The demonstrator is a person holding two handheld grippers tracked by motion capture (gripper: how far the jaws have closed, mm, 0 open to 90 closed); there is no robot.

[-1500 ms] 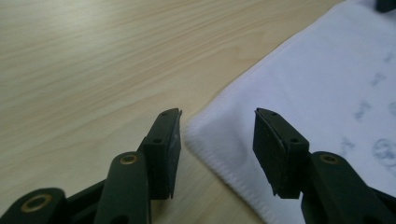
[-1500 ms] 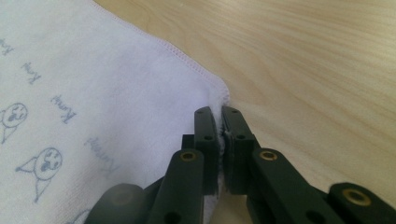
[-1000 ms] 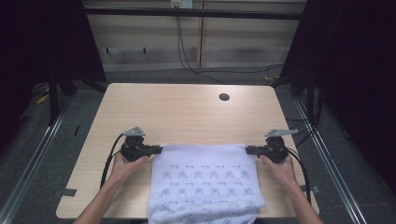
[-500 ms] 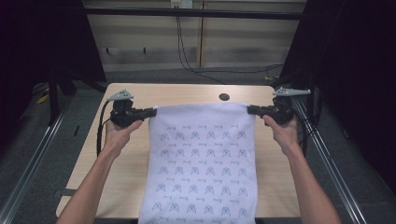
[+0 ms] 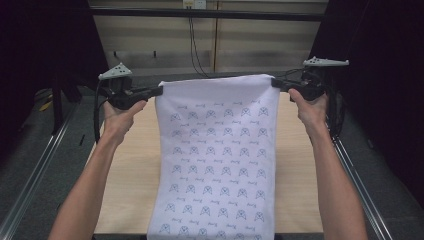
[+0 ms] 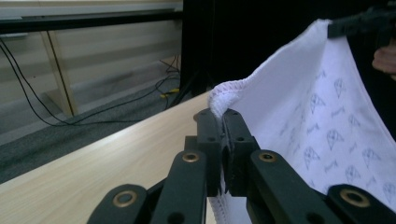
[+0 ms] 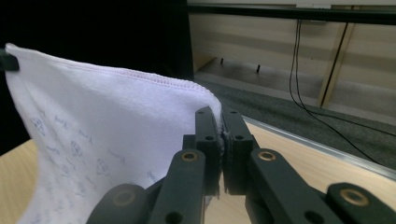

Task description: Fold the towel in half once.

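Hanging between the two grippers, the white printed towel (image 5: pixel 217 160) is stretched flat by its top corners above the table (image 5: pixel 300 180), its lower part draping past the table's near edge. The left gripper (image 5: pixel 152 91) is clamped on the towel's upper left corner, jaws pressed together on the stitched hem, and the right gripper (image 5: pixel 276 83) is likewise clamped on the upper right corner. Holding both corners apart at one height keeps the top edge taut, probably so the cloth hangs smooth, ready for laying out or folding.
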